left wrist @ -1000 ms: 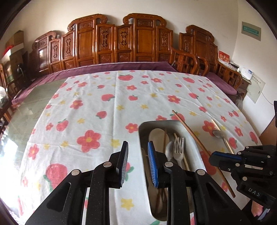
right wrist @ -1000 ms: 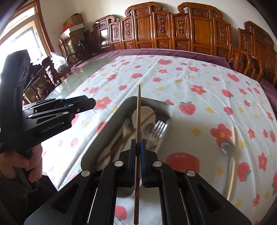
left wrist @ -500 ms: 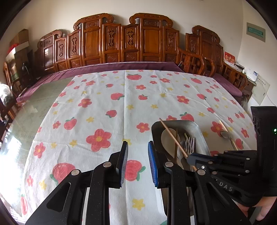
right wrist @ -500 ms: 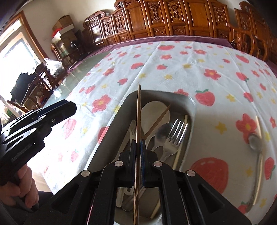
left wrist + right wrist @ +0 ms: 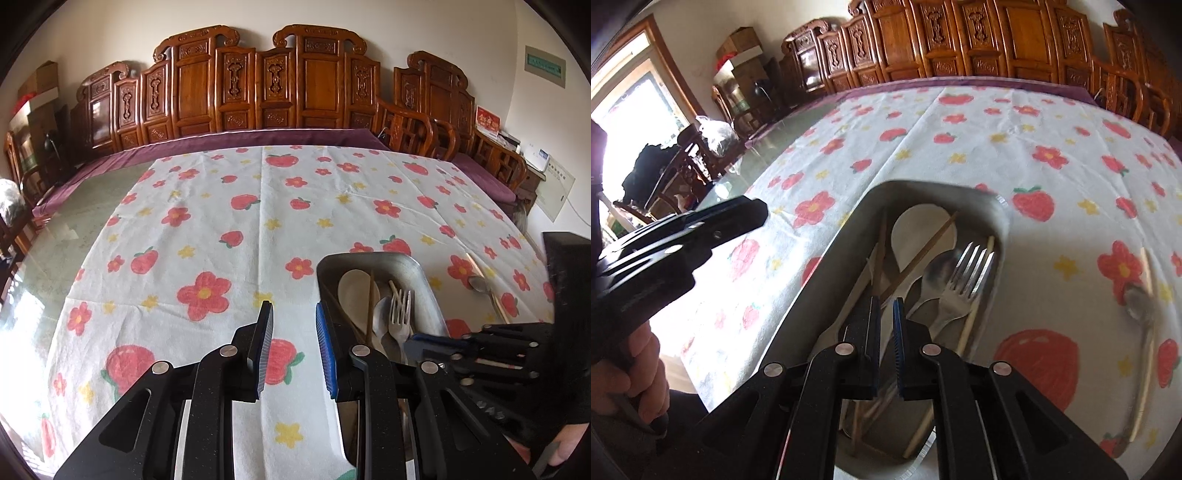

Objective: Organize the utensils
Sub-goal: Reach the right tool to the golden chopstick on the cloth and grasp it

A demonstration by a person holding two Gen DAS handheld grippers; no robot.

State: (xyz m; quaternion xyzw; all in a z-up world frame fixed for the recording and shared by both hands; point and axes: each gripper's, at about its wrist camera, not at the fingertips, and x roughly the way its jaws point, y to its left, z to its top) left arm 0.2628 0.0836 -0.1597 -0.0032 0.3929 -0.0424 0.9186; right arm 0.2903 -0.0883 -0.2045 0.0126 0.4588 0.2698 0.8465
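Note:
A steel tray [image 5: 1001, 214] [image 5: 424, 273] on the flowered cloth holds a pale rice paddle [image 5: 923, 229], a fork [image 5: 964, 273], a spoon [image 5: 934, 273] and several chopsticks. A dark chopstick [image 5: 881, 247] lies in the tray just ahead of my right gripper [image 5: 884, 310], which is slightly open and empty right above the tray. A metal spoon [image 5: 1141, 306] and a pale chopstick [image 5: 1148, 266] lie on the cloth right of the tray. My left gripper [image 5: 293, 321] is open and empty over the cloth, left of the tray.
The flowered cloth [image 5: 258, 229] covers a glass-topped table [image 5: 74, 229]. Carved wooden chairs [image 5: 258, 85] line the far edge. The right gripper body [image 5: 498, 343] shows in the left wrist view at the right. The left gripper body [image 5: 676, 236] shows in the right wrist view.
My right gripper has lowered over the tray, opened and let go of the dark chopstick, which now lies in the tray. The left gripper stayed open.

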